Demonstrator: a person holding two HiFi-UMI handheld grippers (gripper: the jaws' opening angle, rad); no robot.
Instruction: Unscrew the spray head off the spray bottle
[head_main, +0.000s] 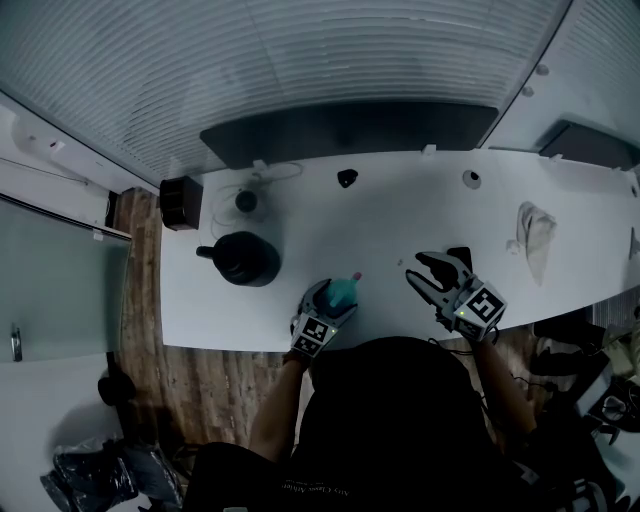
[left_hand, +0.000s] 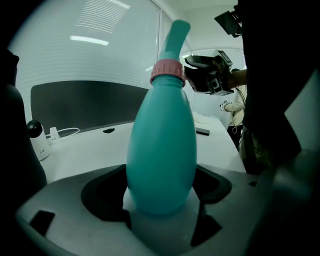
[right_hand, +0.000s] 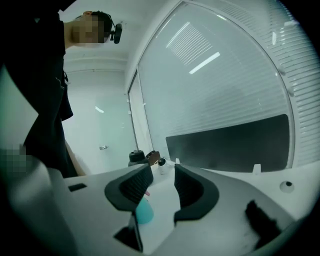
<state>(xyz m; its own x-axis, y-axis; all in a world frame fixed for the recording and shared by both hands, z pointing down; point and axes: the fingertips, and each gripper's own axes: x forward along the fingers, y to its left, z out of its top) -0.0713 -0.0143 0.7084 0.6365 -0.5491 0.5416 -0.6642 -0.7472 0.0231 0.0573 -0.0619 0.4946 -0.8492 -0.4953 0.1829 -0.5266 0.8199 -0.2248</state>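
A teal spray bottle (left_hand: 161, 150) stands upright between the jaws of my left gripper (left_hand: 160, 187), which is shut on its lower body. A pink collar (left_hand: 167, 71) rings its neck, with a slim teal top piece (left_hand: 177, 32) above it. In the head view the left gripper (head_main: 325, 305) holds the bottle (head_main: 341, 291) near the table's front edge. My right gripper (head_main: 414, 268) hovers to the right of the bottle, apart from it. Its jaws are open with nothing between them (right_hand: 162, 170). Part of the bottle (right_hand: 144, 212) shows below its left pad.
On the white table (head_main: 400, 210) a black jug (head_main: 243, 258), a small white device (head_main: 246, 202) and a black box (head_main: 181, 202) stand at the left. A crumpled cloth (head_main: 536, 232) lies at the right. A dark panel (head_main: 350, 130) runs along the far edge.
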